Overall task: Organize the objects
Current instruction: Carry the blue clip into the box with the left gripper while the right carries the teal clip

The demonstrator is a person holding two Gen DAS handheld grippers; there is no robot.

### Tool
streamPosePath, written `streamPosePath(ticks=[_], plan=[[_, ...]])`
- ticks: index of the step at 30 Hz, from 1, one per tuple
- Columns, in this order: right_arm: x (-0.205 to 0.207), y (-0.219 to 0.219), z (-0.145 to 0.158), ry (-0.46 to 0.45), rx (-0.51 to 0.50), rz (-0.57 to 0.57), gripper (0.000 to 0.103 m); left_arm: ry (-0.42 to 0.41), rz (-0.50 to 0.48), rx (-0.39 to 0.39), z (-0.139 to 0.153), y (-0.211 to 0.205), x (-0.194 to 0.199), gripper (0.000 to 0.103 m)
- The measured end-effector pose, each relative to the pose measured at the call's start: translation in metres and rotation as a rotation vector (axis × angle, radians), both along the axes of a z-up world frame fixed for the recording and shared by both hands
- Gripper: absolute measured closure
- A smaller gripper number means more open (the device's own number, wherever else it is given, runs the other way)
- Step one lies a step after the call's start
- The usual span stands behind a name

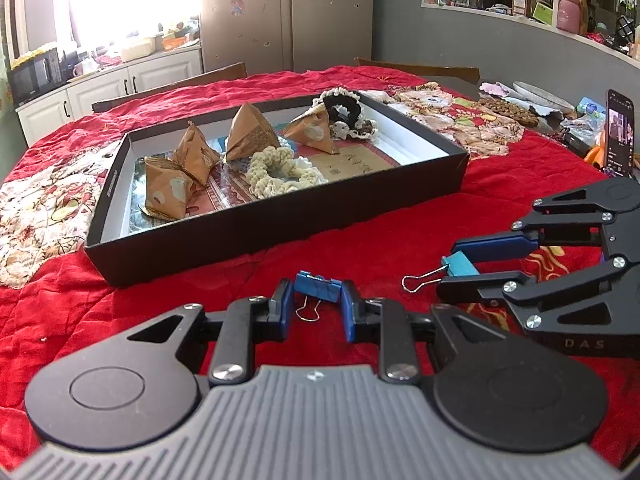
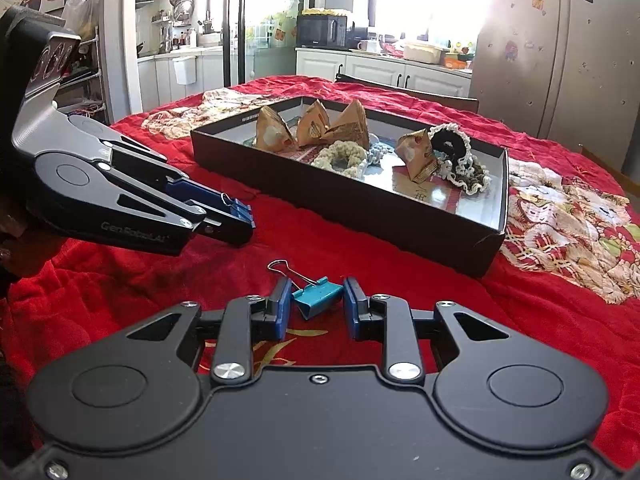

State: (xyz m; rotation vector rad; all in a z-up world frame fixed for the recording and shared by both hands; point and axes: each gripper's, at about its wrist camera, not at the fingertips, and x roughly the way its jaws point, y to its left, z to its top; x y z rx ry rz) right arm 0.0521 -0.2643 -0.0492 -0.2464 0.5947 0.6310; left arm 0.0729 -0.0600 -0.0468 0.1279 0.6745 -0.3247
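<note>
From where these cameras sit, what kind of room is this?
Most likely a home kitchen-dining area: a microwave on white counter cabinets, a tall fridge with stickers, and a table under a red quilted cloth.

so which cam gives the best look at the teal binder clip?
Right wrist view: the teal binder clip sits centred between that hand-held gripper's pads, body and wire handle both clear. The left wrist view shows it only from the side at the right edge, pinched in the right hand-held gripper, handle sticking out.
</note>
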Motion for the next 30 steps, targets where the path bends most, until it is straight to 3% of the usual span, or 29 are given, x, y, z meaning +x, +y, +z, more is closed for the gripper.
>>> streamPosePath(ticks=[16, 30], plan=[[-0.009, 0.000, 0.032, -0.070, 0.044, 0.019, 0.077, -0.101, 0.024, -0.053, 0.043, 0.012, -0.003, 0.075], [0.001, 0.006, 0.073, -0.185, 0.062, -0.002, 0.077, -0.163, 0.064, -0.052, 0.070, 0.022, 0.013, 0.075]])
